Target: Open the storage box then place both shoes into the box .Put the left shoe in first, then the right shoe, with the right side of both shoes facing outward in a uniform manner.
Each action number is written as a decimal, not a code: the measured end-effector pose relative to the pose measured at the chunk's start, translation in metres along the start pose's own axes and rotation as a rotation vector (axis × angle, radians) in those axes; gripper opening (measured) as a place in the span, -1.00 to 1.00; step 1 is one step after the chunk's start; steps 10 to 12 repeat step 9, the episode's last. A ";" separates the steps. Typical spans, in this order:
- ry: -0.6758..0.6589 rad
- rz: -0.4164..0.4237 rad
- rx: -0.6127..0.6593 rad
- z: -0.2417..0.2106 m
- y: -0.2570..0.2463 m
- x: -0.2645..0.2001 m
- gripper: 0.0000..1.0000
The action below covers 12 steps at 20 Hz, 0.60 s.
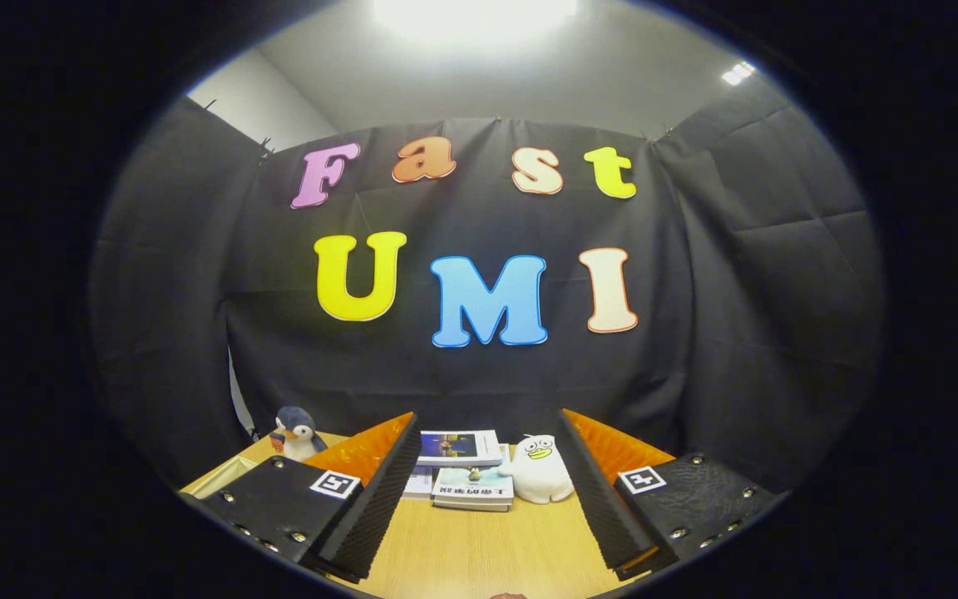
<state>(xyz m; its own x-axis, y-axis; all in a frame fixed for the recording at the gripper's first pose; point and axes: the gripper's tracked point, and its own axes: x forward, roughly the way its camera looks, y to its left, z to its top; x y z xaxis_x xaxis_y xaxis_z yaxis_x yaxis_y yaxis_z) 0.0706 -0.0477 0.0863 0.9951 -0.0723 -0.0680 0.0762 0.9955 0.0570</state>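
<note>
My gripper is held level above a wooden table, its two black-and-orange fingers spread wide apart with nothing between them. The view looks toward the booth's back wall. Beyond the fingers, at the far side of the table, lie a stack of books and a white plush duck.
A grey-and-white plush penguin stands at the table's far left corner, beyond the left finger. Black cloth walls close the booth on three sides behind the table.
</note>
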 end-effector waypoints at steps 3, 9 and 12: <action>-0.033 -0.012 0.009 0.012 -0.003 0.004 0.95; -0.065 0.016 0.025 0.025 0.010 0.010 0.94; -0.065 0.016 0.025 0.025 0.010 0.010 0.94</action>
